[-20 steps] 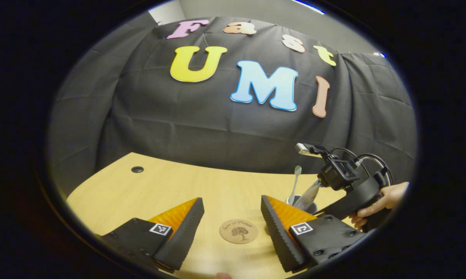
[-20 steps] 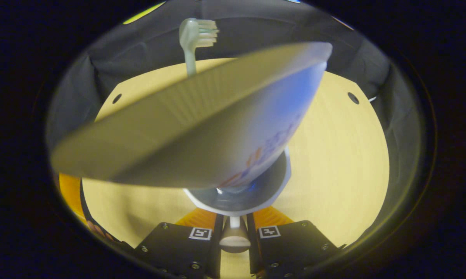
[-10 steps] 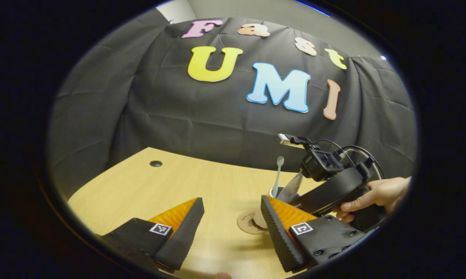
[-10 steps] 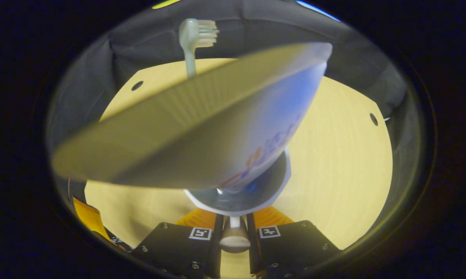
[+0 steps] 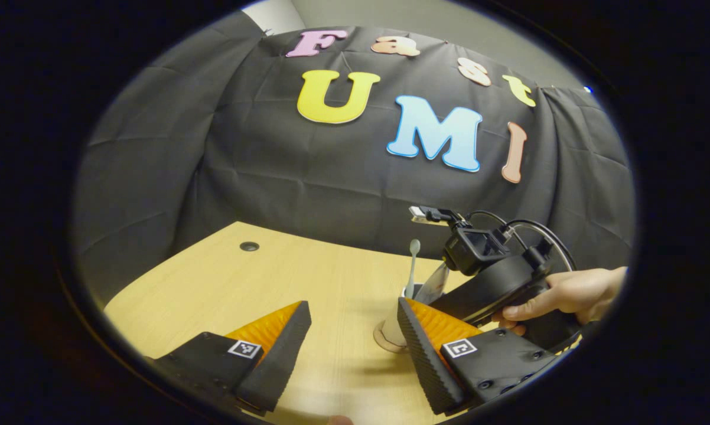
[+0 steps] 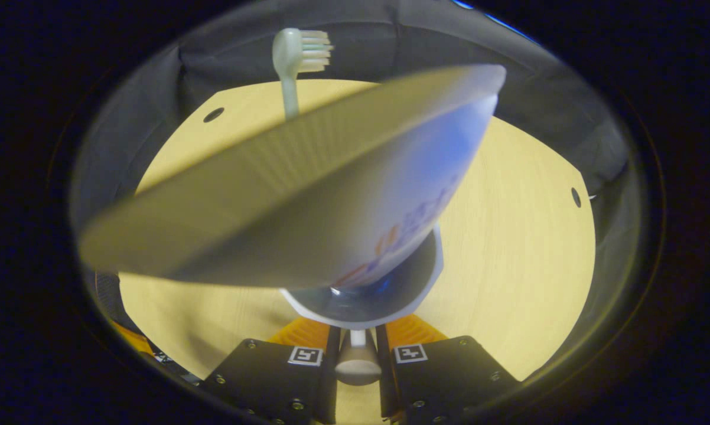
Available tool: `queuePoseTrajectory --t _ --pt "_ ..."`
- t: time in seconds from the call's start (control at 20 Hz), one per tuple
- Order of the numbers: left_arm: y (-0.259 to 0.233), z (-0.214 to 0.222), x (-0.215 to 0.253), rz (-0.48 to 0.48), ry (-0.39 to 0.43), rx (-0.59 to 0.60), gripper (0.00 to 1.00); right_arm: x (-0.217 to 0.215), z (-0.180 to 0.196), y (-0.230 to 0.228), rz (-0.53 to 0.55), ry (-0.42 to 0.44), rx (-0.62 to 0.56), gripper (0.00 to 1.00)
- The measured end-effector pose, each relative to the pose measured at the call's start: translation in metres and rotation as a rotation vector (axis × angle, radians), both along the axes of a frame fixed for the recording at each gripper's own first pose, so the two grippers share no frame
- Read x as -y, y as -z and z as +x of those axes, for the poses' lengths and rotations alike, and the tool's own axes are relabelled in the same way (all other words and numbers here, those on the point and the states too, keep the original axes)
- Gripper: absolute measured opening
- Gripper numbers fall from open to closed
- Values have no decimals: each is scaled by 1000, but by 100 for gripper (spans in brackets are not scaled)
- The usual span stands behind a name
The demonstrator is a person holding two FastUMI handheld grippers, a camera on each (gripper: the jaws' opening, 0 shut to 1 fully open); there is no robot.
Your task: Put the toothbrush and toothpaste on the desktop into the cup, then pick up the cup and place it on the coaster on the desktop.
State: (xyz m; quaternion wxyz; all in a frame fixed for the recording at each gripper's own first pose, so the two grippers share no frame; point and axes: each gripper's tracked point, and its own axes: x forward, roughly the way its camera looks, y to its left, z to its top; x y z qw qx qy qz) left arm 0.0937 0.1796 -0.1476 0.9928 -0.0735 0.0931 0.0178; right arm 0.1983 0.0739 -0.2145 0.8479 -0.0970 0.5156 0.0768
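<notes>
In the left gripper view, the left gripper [image 5: 349,348] hangs idle over the near desk edge with its jaws spread wide and nothing between them. Beyond its right finger the cup [image 5: 395,330] sits over the round coaster [image 5: 380,341], seemingly on it or nearly so, held by the right gripper [image 5: 449,307] in a person's hand [image 5: 559,295]; the toothbrush [image 5: 412,265] and toothpaste tube [image 5: 435,283] stand up out of the cup. The left gripper's finger hides most of the cup's base, so how well it is centred cannot be told; letting go off-centre could leave it rocking on the coaster's edge. In the right gripper view, the right gripper [image 6: 358,369] has its jaws closed on the cup's handle [image 6: 358,363], with the rim [image 6: 429,277] just ahead. The tall tube [image 6: 308,189] leans over the rim, so a jerky pull-back could tip the top-heavy cup. The wooden desktop [image 6: 520,236] around carries cable holes [image 6: 213,114] and nothing in the way.
</notes>
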Motion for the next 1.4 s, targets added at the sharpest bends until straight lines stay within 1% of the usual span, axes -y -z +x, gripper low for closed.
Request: queuePoseTrajectory --t 0.05,0.1,0.15,0.2,0.25,0.3,0.35,0.4,0.45,0.5,0.55,0.6,0.7,0.8,0.85,0.9,1.05,1.1,1.15,1.2,1.25,1.3,1.35,1.4 --pt "-1 -1 0 0 0 2 96 -2 1 0 1 2 4 29" --pt "-2 -1 0 0 1 4 92 -1 1 0 1 3 0 29" --pt "-2 -1 0 1 0 4 95 -2 1 -1 3 6 1 30" --pt "-2 -1 1 2 1 5 96 -1 0 -4 9 7 8 30" --pt "-4 -1 1 3 -1 9 92 0 1 -7 12 3 16 30" --pt "-6 -1 1 4 0 14 96 1 2 -9 17 0 24 31" --pt "-10 0 2 7 -2 23 96 0 2 -14 29 -5 33 33" --pt "-13 1 3 11 -1 30 92 -1 0 -18 45 -11 38 36" --pt "-16 1 5 16 -1 36 96 0 -1 -23 57 -13 50 42" --pt "-18 3 7 21 4 41 95 0 -3 -31 77 -18 64 42" --pt "-21 5 8 29 3 47 95 0 -5 -39 94 -17 78 46" --pt "-25 7 12 34 9 57 95 -1 -7 -48 112 -15 96 46" --pt "-36 7 20 44 12 83 95 1 -12 -64 139 -13 141 55" --pt "-49 9 31 53 14 110 95 13 -21 -85 156 -13 197 57" --pt "-54 9 38 55 18 116 95 20 -25 -93 160 -14 219 60" --pt "-58 10 44 59 15 120 95 27 -31 -103 164 -14 247 66" --pt "-80 6 71 50 29 147 95 49 -49 -133 190 5 351 66" --pt "-87 5 82 57 39 153 92 61 -56 -146 186 12 400 66" --pt "-94 3 92 53 49 164 95 69 -61 -157 185 10 445 66" --pt "-101 0 99 52 54 174 95 79 -66 -169 174 14 491 75" --pt "-106 -2 106 50 54 181 92 87 -70 -177 167 13 539 78" --pt "-110 -5 112 44 52 184 95 94 -73 -187 161 13 584 76" --pt "-116 -8 118 35 45 188 92 102 -78 -197 158 14 628 76" --pt "-121 -12 124 28 42 193 95 106 -79 -204 155 18 672 76"
